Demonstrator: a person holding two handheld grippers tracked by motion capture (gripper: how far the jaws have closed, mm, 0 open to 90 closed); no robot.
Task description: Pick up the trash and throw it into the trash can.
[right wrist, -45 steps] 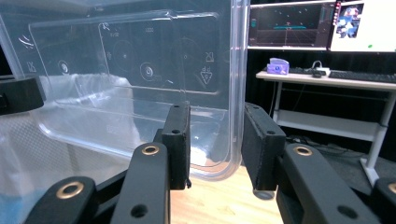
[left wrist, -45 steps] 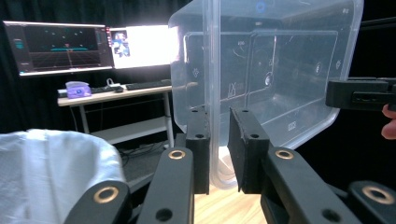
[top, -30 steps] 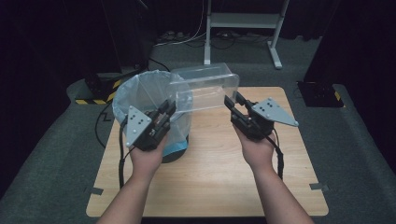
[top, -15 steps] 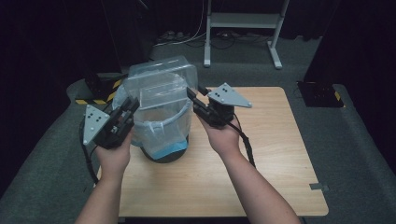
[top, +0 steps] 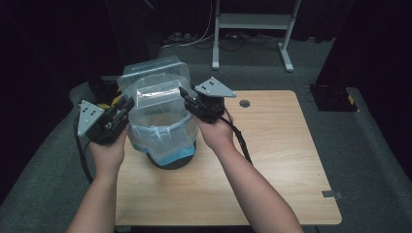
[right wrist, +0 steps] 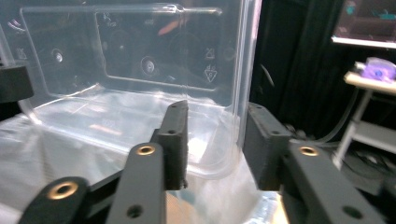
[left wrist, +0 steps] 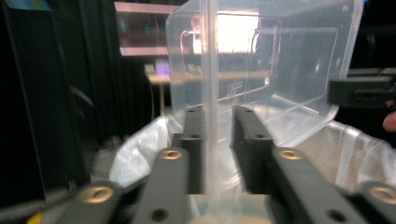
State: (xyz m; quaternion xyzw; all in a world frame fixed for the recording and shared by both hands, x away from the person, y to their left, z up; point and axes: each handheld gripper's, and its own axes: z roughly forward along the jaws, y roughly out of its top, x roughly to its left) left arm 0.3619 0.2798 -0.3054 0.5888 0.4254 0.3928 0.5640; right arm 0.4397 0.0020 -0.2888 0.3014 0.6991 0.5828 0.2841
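Overhead plus two close claw-mounted views

Mostly see-through plastic and black here.

The clear plastic tub has no tint, the bin's translucent liner bag looks whitish with a pale blue edge, the bin base is black, the wooden table is light tan, and the floor carpet is dark grey.

Bin interior mostly hidden behind clear container; contents possibly none, unclear.
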